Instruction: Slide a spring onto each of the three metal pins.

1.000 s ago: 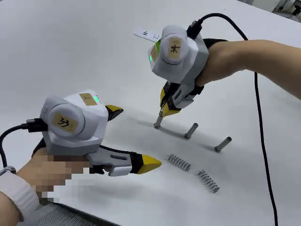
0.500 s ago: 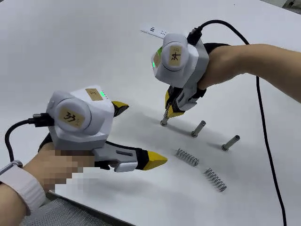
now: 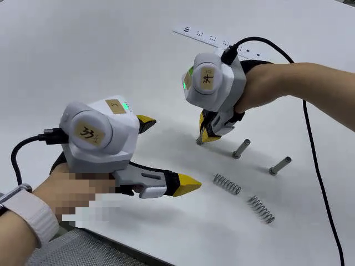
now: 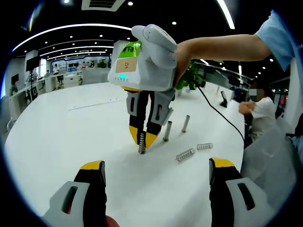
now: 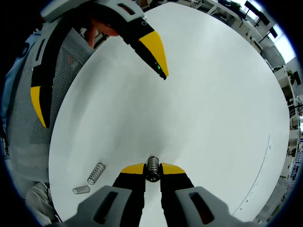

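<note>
Three metal pins stand on the white table. My right gripper [image 3: 207,136] is shut on a spring [image 4: 141,140] that sits around the leftmost pin [image 3: 199,142], low near the table; the spring [image 5: 152,165] shows end-on between the yellow tips. The middle pin [image 3: 241,148] and the right pin [image 3: 280,165] are bare. Two loose springs [image 3: 227,184] [image 3: 260,209] lie flat in front of them. My left gripper [image 3: 166,152] hovers open to the left of the pins, holding nothing; its fingertips [image 4: 94,166] frame the pins from below.
A white power strip [image 3: 211,39] lies at the far side of the table. A black cable [image 3: 310,166] trails from the right gripper across the table's right side. A person [image 4: 258,106] sits beyond the table's far edge.
My right gripper has gone down along the leftmost pin with the spring in it, ending close to the table. The left gripper has held its place; the head camera has shifted.
</note>
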Demonstrator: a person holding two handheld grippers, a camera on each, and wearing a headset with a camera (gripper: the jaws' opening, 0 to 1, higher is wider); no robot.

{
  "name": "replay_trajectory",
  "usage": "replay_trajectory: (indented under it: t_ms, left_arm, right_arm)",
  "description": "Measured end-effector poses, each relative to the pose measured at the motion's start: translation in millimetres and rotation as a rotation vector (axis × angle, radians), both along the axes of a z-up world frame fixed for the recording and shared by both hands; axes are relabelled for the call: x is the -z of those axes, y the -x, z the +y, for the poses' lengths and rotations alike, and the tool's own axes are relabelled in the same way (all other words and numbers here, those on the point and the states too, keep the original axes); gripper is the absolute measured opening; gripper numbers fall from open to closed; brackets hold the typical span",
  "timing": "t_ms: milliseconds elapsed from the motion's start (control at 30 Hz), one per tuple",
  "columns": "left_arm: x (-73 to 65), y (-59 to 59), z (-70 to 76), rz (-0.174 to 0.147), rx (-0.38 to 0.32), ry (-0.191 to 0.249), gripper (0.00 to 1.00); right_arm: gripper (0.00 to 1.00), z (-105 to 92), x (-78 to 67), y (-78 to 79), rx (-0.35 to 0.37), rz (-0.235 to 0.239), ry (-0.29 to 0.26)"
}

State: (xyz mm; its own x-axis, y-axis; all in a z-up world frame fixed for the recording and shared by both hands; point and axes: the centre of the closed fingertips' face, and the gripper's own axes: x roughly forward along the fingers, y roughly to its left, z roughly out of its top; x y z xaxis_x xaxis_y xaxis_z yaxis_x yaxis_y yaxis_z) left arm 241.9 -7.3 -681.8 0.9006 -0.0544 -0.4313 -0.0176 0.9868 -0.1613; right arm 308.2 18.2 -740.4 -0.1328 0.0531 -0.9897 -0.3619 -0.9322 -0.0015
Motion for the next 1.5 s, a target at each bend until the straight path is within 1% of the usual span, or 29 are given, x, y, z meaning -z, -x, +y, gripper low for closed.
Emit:
replay_trajectory:
  t_ms: [67, 333, 500, 600, 700, 733, 833, 933, 967, 1000, 1067, 1167, 1200, 1233, 1300, 1333, 1400, 1500]
  left_arm:
    - [0.4, 0.6, 0.2, 0.0, -0.002, 0.001, 0.92]
    - [0.8, -0.3, -1.1, 0.0, 0.005, 0.006, 0.92]
    - [0.5, -1.3, 1.4, -0.003, 0.005, 0.003, 0.92]
    - [0.2, -0.9, 1.7, -0.002, 0.005, 0.0, 0.92]
    - [-0.9, -0.7, 2.2, -0.005, 0.005, 0.001, 0.92]
    - [-1.5, -0.8, 2.1, -0.006, 0.006, 0.0, 0.92]
    - [-1.3, -0.7, 2.5, -0.005, 0.006, -0.002, 0.91]
    - [-1.5, -0.6, 2.0, -0.001, 0.017, -0.015, 0.9]
    - [-1.4, -0.7, 2.0, -0.001, 0.018, -0.014, 0.91]
    - [-1.9, -0.9, 2.5, -0.003, 0.018, -0.011, 0.91]
    - [-3.2, -1.4, 3.6, -0.005, 0.017, -0.011, 0.91]
    - [-5.1, -3.0, 4.9, -0.01, 0.021, -0.015, 0.91]
    - [-5.9, -3.3, 5.1, -0.009, 0.024, -0.019, 0.91]
    - [-6.2, -3.4, 5.2, -0.008, 0.026, -0.022, 0.91]
    - [-6.1, -4.4, 6.0, -0.01, 0.03, -0.022, 0.91]
    - [-7.8, -5.1, 5.2, -0.01, 0.033, -0.024, 0.91]
    - [-10.7, -6.0, 3.6, -0.01, 0.039, -0.029, 0.91]
    - [-15.1, -7.6, 1.7, -0.015, 0.046, -0.033, 0.91]
  right_arm:
    - [0.12, 1.1, 1.2, 0.2, 0.006, 0.007, -0.007]
    - [0.13, -0.4, 2.9, 1.5, 0.02, 0.015, -0.008]
    - [0.13, 0.3, 3.6, 2.3, 0.02, 0.022, -0.008]
    - [0.13, -0.4, 4.1, 5.1, 0.029, 0.053, -0.001]
    - [0.19, -1.4, 3.3, 7.3, 0.044, 0.069, -0.004]
    - [0.21, -1.9, 2.9, 8.7, 0.052, 0.082, -0.001]
    - [0.23, -2.0, -0.1, 8.4, 0.072, 0.094, -0.009]
    - [0.29, 3.5, -7.1, 9.9, 0.102, 0.122, -0.04]
    - [0.31, 3.1, -8.1, 8.9, 0.109, 0.131, -0.047]
    - [0.33, 4.3, -10.4, 8.1, 0.128, 0.147, -0.068]
    - [0.39, 3.6, -14.8, 7.4, 0.147, 0.167, -0.085]
    - [0.47, 0.6, -18.7, 4.6, 0.153, 0.183, -0.106]
    - [0.5, 1.0, -19.7, 3.1, 0.162, 0.187, -0.125]
    - [0.56, -0.7, -20.1, 2.7, 0.168, 0.189, -0.129]
    - [0.62, -4.3, -20.9, 1.6, 0.179, 0.199, -0.128]
    - [0.65, -6.2, -21.5, 0.2, 0.186, 0.206, -0.133]
    - [0.71, -10.3, -23.1, -1.9, 0.194, 0.205, -0.141]
    - [0.84, -14.7, -24.0, -6.1, 0.211, 0.21, -0.15]
